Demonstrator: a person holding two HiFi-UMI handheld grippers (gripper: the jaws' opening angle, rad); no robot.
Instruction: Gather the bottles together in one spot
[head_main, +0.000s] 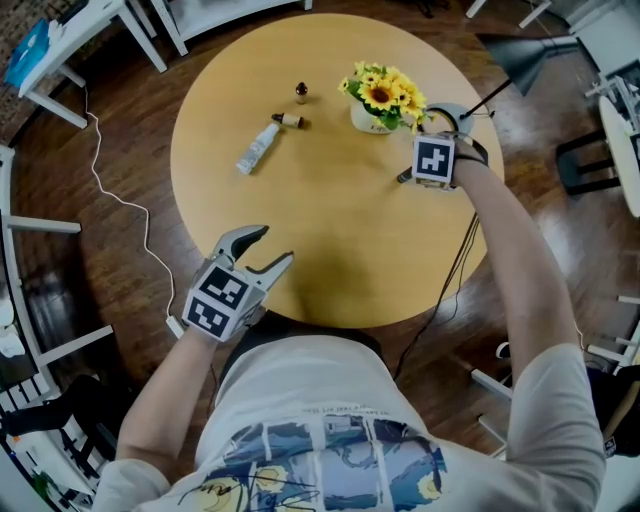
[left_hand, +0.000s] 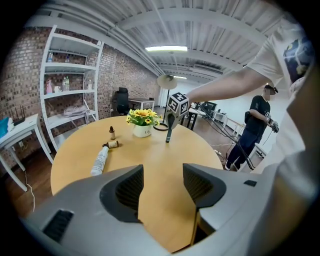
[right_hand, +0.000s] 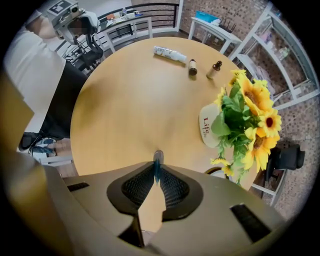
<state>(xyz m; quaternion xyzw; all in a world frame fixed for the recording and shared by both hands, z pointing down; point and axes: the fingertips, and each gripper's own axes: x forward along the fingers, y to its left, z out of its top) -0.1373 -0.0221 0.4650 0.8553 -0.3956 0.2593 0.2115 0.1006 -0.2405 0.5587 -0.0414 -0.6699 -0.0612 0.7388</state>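
The bottles (head_main: 257, 148) lie well apart from both: at twelve o'clock from the wide-open left tongs (head_main: 273, 245), ten o'clock from the closed right tongs (head_main: 404, 177).

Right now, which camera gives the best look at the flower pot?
The right gripper view: the flower pot is close and large, its lettered white side plain. From the head view the sunflowers mostly cover it; the left gripper view shows it small, across the table.
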